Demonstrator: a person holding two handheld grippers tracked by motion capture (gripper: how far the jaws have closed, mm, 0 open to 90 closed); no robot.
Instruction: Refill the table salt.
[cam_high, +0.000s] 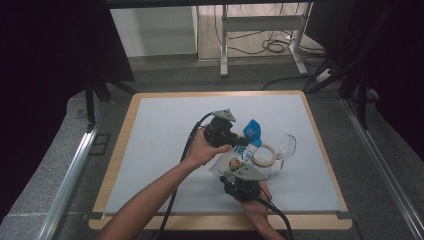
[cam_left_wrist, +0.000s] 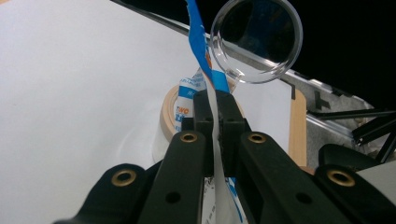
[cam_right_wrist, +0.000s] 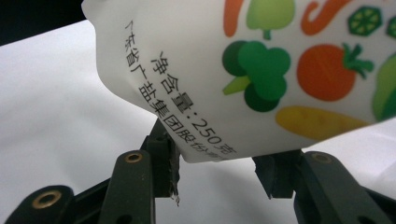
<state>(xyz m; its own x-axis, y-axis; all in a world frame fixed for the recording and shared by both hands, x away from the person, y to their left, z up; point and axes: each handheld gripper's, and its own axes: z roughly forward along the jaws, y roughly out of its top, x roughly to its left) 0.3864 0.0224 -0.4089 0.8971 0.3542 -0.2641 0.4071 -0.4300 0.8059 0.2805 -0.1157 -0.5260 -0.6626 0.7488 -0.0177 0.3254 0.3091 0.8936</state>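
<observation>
Here, grey mat (cam_high: 165, 150) covers wooden table (cam_high: 121, 145).

pouch (cam_right_wrist: 261, 70) cut off top and right, jar (cam_high: 277, 155) partly hidden

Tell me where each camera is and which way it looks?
High view: sits above the table's near side, looks forward and down; shows both forearms, left gripper, right gripper.
Left gripper view: rides the left gripper, looks along its fingers pinching the bag's top, jar beyond.
Right gripper view: rides the right gripper, looks along its fingers at the bag's bottom.
All three views share the bag and the white table.
</observation>
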